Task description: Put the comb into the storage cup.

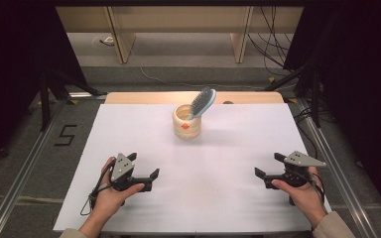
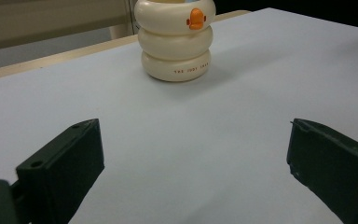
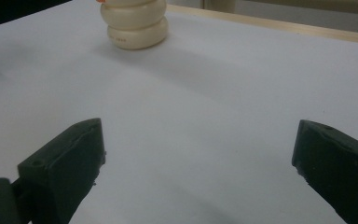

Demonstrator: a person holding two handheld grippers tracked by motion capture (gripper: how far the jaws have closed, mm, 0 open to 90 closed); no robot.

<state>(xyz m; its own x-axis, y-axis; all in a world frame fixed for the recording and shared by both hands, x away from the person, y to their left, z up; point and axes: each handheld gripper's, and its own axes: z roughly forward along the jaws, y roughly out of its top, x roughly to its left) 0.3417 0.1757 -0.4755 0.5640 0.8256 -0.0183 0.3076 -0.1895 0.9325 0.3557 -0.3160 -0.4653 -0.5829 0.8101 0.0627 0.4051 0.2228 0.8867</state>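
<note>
Cream cup: upright, far on bench
Brush: leaning in cup
Left gripper: wide, empty
Right gripper: wide, empty

Noted: a dark numeral "5" marked on the grey floor beside the left edge of the desk. Small reddish lettering around the bottom ring of the cream holder, too small to read.
</note>
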